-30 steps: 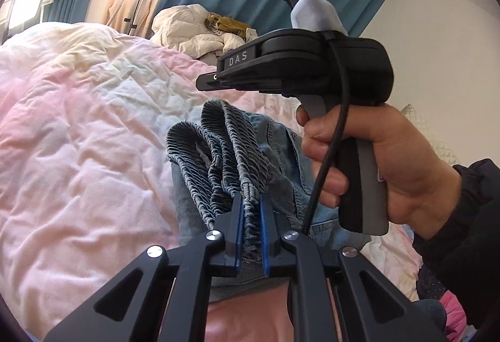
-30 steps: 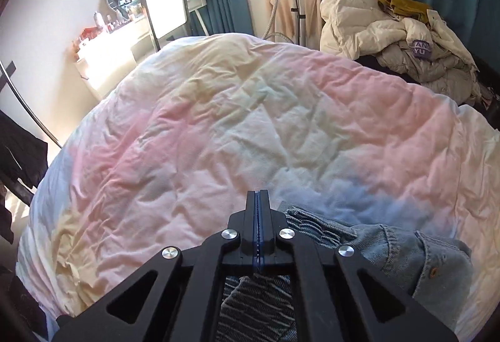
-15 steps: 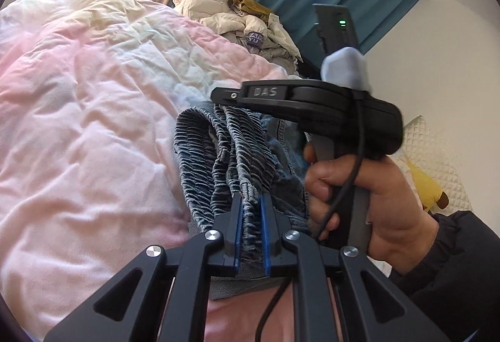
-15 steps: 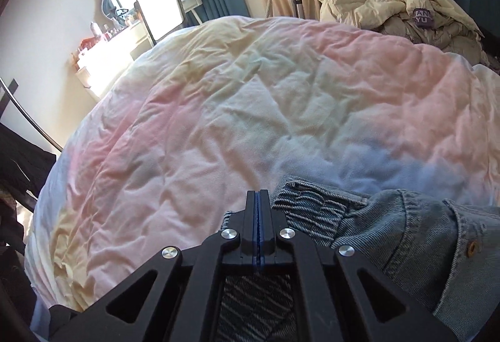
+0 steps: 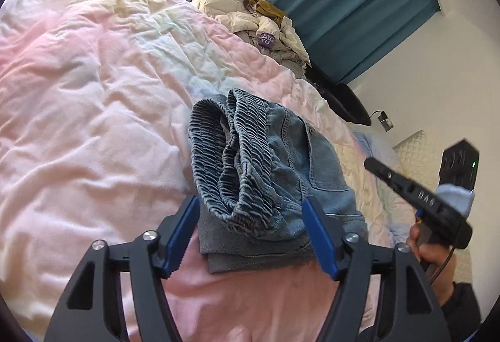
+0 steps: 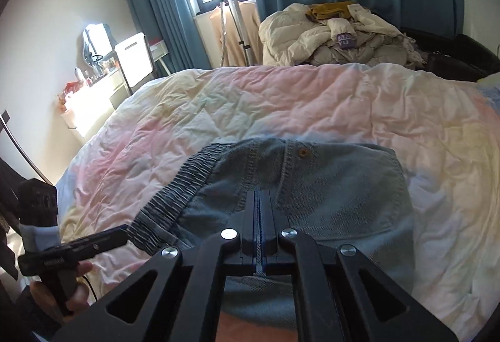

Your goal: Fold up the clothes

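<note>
Left gripper [image 5: 251, 232]: jaws opening, folded denim shorts [image 5: 268, 173] between, unpressed.
Right gripper [image 6: 260, 228]: jaws closed, empty, above shorts.
Surface: pastel quilt [image 5: 93, 86].

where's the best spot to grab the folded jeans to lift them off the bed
Probably the bunched elastic waistband of the folded jeans, taken from the near edge, where the layers stack into a thick ridge. The left gripper already straddles that end, jaws opening, pads clear of the cloth. The flat pocket panel offers no edge.
</note>
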